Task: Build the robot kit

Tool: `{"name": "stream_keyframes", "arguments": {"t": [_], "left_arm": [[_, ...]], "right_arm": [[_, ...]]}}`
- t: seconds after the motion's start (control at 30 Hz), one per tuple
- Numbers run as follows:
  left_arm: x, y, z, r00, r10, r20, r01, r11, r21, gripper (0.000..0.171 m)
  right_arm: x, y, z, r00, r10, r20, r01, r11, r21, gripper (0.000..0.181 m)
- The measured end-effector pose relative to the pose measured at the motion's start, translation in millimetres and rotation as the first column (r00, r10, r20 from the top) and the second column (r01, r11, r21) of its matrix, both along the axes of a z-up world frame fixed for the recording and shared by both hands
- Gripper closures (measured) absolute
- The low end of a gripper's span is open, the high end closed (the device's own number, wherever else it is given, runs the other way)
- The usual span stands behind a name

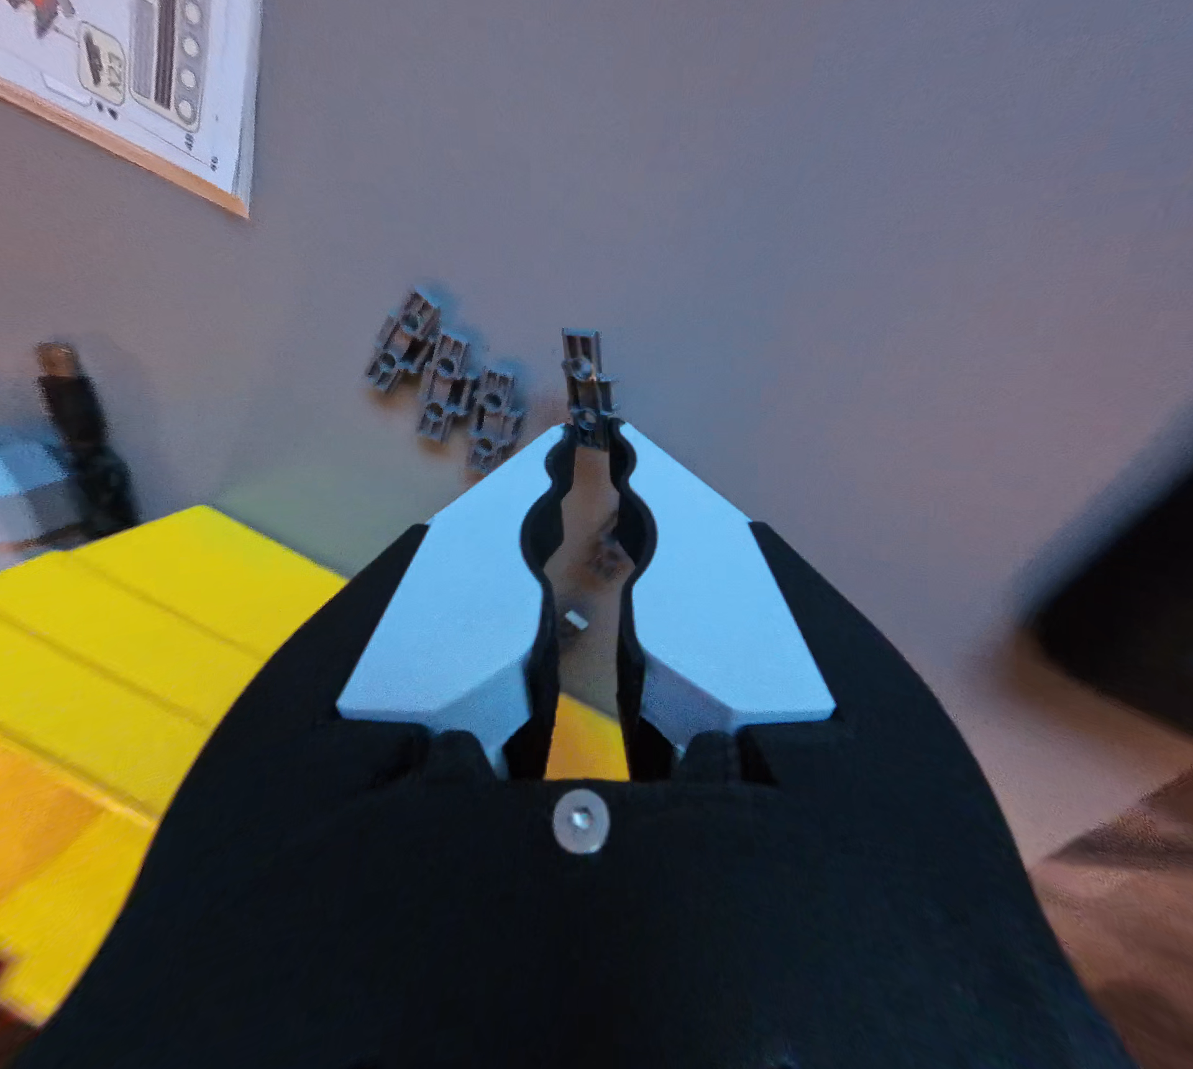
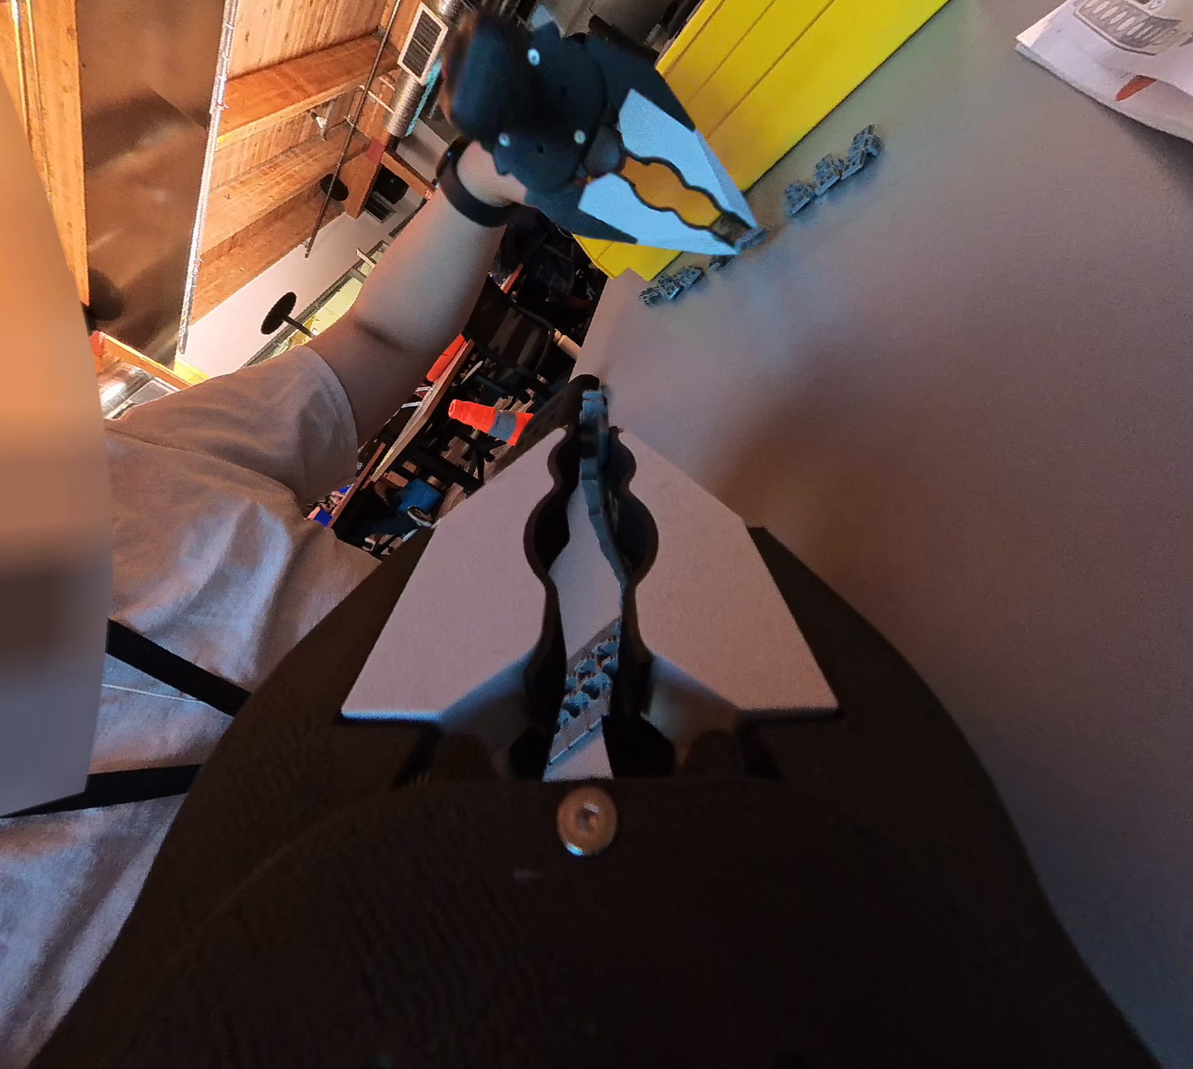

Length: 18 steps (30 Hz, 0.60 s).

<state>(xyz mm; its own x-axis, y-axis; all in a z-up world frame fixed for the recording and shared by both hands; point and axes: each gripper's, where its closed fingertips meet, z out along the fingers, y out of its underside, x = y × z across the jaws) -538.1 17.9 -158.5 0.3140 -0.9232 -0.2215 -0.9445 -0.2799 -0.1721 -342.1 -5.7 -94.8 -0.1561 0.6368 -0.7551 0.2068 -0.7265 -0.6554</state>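
Grey plastic connector pieces are what both pairs of tongs carry: the left tongs (image 1: pixel 589 433) pinch a small perforated connector (image 1: pixel 584 386) by its lower end at the very tips, so most of it stands free above the grey surface (image 1: pixel 839 199), near a cluster of three like pieces (image 1: pixel 445 376) lying flat. The right tongs (image 2: pixel 597 438) are closed on a longer grey toothed strip (image 2: pixel 597 496) that runs down between the fingers, though its far end is blurred and may be partly hidden. These parts look light, rigid and smooth, so they would likely twist or slip under a tip-only grip; holding across the flat sides, deeper in the scalloped pads, seems steadier. A yellow box (image 1: pixel 161 618) stands beside them.
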Motion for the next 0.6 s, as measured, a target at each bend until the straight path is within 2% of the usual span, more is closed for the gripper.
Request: {"name": "stream_keyframes", "arguments": {"t": [0.07, 0.1, 0.17, 0.2, 0.23, 0.3, 0.33, 0.43, 0.6], "left_arm": [[19, -6, 8, 0.973, 0.170, 0.155, -0.152, 0.981, -0.124, 0.164], [35, -14, 13, 0.926, 0.278, 0.256, -0.215, 0.945, -0.247, 0.164], [75, -31, 30, 0.771, 0.463, 0.437, -0.209, 0.832, -0.514, 0.164], [90, -38, 36, 0.703, 0.530, 0.474, -0.175, 0.775, -0.607, 0.163], [100, -47, 37, 0.668, 0.580, 0.466, -0.143, 0.714, -0.685, 0.164], [113, -69, 27, 0.680, 0.616, 0.398, -0.091, 0.610, -0.788, 0.163], [119, -78, 21, 0.695, 0.615, 0.372, -0.071, 0.574, -0.816, 0.163], [140, -92, 15, 0.689, 0.634, 0.351, -0.010, 0.492, -0.870, 0.163], [153, -99, 7, 0.719, 0.608, 0.337, 0.015, 0.470, -0.882, 0.160]], "right_arm": [[0, 0, -1, 1.000, 0.003, 0.010, -0.003, 1.000, -0.006, 0.176], [0, 0, -3, 1.000, 0.003, 0.019, -0.003, 1.000, -0.011, 0.176], [1, 0, -7, 0.999, 0.010, 0.046, -0.009, 0.999, -0.033, 0.176], [3, -1, -8, 0.998, 0.021, 0.054, -0.019, 0.999, -0.045, 0.177], [5, -1, -9, 0.998, 0.030, 0.063, -0.026, 0.998, -0.055, 0.176], [9, -1, -10, 0.997, 0.036, 0.072, -0.031, 0.997, -0.065, 0.176], [11, -1, -10, 0.997, 0.039, 0.069, -0.034, 0.997, -0.069, 0.176], [13, -1, -7, 0.998, 0.039, 0.049, -0.035, 0.996, -0.085, 0.177], [13, -6, -9, 0.996, 0.061, 0.058, -0.057, 0.995, -0.076, 0.176]]}}
